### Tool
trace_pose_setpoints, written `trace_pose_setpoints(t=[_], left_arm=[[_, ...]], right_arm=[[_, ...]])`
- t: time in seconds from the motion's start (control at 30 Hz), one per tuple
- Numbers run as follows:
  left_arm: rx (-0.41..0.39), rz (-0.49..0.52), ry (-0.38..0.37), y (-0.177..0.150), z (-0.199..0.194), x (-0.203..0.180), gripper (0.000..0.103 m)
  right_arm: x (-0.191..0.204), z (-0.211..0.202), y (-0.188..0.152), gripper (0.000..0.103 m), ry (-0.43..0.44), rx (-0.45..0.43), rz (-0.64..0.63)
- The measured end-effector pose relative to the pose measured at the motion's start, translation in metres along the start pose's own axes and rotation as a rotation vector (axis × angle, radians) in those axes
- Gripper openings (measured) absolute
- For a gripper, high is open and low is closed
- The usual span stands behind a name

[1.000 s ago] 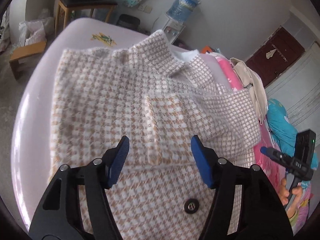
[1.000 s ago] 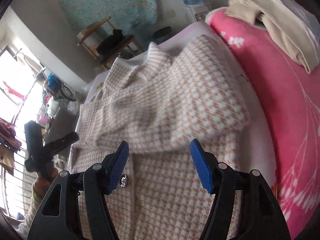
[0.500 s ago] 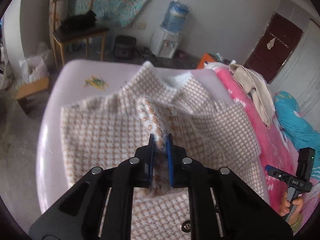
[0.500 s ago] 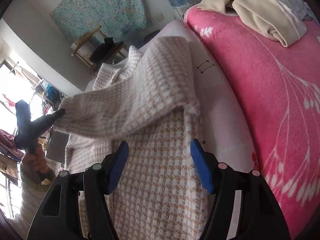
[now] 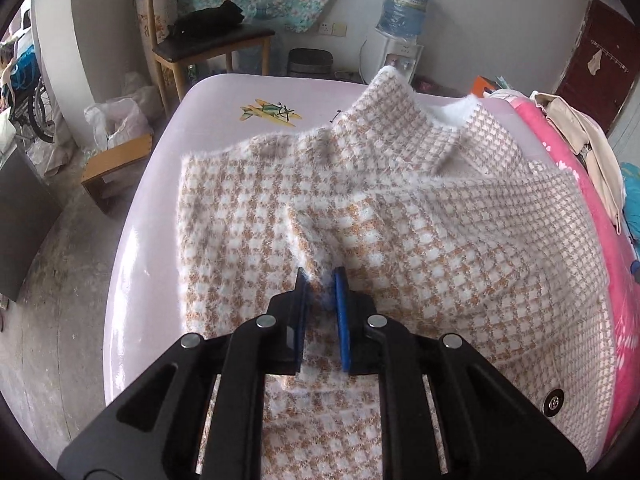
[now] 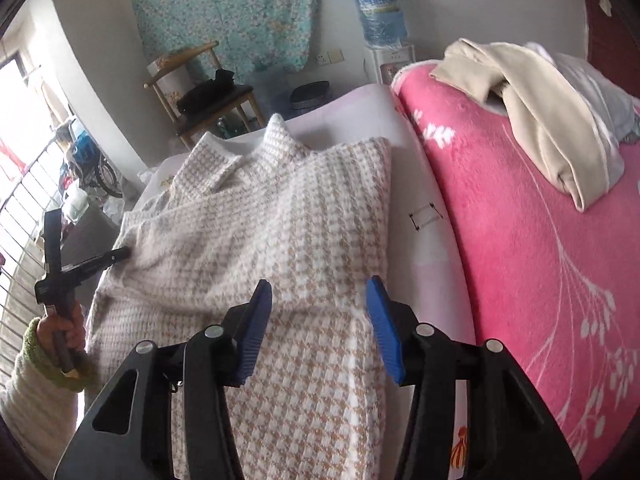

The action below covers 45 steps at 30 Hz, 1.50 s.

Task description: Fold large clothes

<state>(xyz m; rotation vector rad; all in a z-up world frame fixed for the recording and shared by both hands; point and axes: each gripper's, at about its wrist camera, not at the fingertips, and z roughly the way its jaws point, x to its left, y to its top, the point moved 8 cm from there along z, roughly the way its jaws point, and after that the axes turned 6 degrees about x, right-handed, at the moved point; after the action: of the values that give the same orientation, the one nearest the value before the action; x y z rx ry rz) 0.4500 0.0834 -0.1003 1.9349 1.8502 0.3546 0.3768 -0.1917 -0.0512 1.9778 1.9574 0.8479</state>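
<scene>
Spread across the pale bed sheet (image 5: 152, 208): houndstooth coat (image 5: 440, 232), sleeve pinched in the closed left gripper (image 5: 320, 280). Gaping wide above its near hem: right gripper (image 6: 320, 300).

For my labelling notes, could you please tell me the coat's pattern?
The coat has a tan-and-white houndstooth check, clearest in the left wrist view.
</scene>
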Motion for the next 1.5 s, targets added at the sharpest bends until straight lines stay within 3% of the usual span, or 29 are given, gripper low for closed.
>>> trace_pose_setpoints(t=[0.1,0.2,0.33,0.43,0.57,0.6,0.63,0.7,0.8,0.93,1.07,1.2,1.33,1.5], left_arm=[[-0.009,-0.005,0.002,-0.002,0.001,0.002,0.015],[-0.027,-0.014,0.01,-0.001,-0.001,0.006,0.02],[-0.088,-0.039,0.048,0.004,-0.029,0.017,0.024],[-0.135,-0.019,-0.018,0.016,-0.051,0.007,0.027],[-0.075,0.029,-0.094,0.025,-0.034,-0.026,0.05],[-0.045,0.041,-0.084,0.024,-0.022,-0.032,0.053],[-0.012,0.052,-0.068,0.021,-0.008,-0.037,0.061],[0.064,0.059,-0.01,0.011,0.021,-0.036,0.065],[0.035,0.058,0.023,0.008,0.016,-0.032,0.065],[-0.011,0.049,0.017,-0.002,-0.027,-0.021,0.068],[-0.038,0.069,-0.006,-0.035,-0.078,-0.014,0.077],[-0.01,0.053,-0.023,-0.097,-0.11,-0.006,0.08],[0.026,-0.018,-0.001,-0.171,-0.126,0.008,0.08],[0.063,-0.069,0.073,-0.247,-0.137,0.026,0.08]], right_arm=[[0.003,0.037,0.007,0.038,-0.019,0.047,-0.024],[-0.007,0.083,-0.002,0.037,-0.075,0.148,-0.031],[0.0,0.066,0.004,0.037,-0.086,0.142,-0.031],[0.011,0.052,0.021,0.039,-0.07,0.094,-0.046],[0.015,0.068,0.045,0.048,-0.074,0.067,-0.045],[0.013,0.081,0.046,0.051,-0.077,0.09,-0.035],[0.007,0.097,0.046,0.064,-0.103,0.132,-0.035],[0.004,0.114,0.041,0.068,-0.143,0.165,-0.07],[0.012,0.095,0.038,0.068,-0.187,0.157,-0.093],[0.03,0.051,0.013,0.07,-0.146,0.135,-0.119],[0.051,0.012,-0.039,0.073,-0.065,0.164,-0.174],[0.068,-0.01,-0.104,0.073,-0.011,0.229,-0.196],[0.069,-0.027,-0.157,0.073,-0.036,0.257,-0.203],[0.037,-0.053,-0.198,0.073,-0.097,0.266,-0.098]])
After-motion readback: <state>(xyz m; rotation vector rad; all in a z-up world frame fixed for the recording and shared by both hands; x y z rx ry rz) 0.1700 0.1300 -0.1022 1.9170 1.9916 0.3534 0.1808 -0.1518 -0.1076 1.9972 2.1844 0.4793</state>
